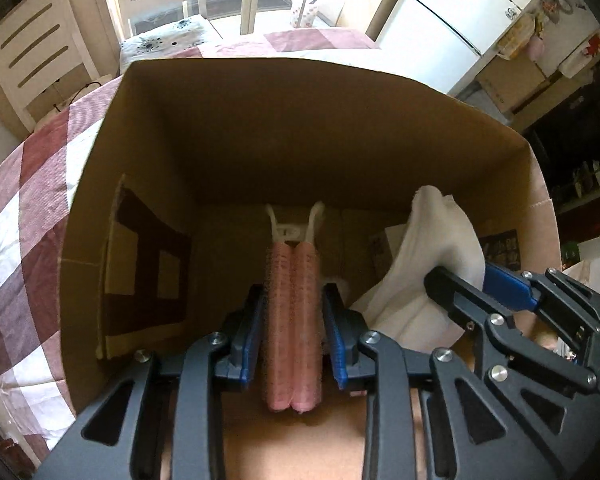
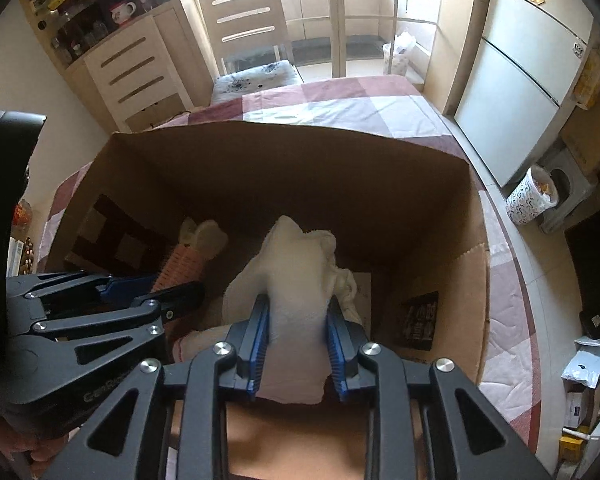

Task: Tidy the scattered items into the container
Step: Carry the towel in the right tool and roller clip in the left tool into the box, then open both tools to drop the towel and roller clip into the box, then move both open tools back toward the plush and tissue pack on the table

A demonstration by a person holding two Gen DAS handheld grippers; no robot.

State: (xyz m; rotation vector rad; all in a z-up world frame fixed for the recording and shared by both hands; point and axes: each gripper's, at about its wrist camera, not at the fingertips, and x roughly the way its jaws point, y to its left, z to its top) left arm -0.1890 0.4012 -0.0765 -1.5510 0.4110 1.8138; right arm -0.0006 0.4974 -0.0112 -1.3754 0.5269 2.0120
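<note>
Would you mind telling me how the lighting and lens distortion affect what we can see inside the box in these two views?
Left wrist view: bright windows behind leave the cardboard box interior dim, though the pink roller item stays readable; fisheye bends the box rim. Right wrist view: same backlight, deep shadow on the far wall, the white cloth pale but clear; edges curve and corners vignette black.

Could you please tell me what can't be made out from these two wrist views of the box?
- Floor of the cardboard box: in both views, largely hidden by each hand-held gripper and its load.
- Pink brush: near end hidden in the left view behind the left hand-held gripper.
- White cloth: lower part cut off by the right hand-held gripper.
- Dark packet: print too blurred to read.
</note>
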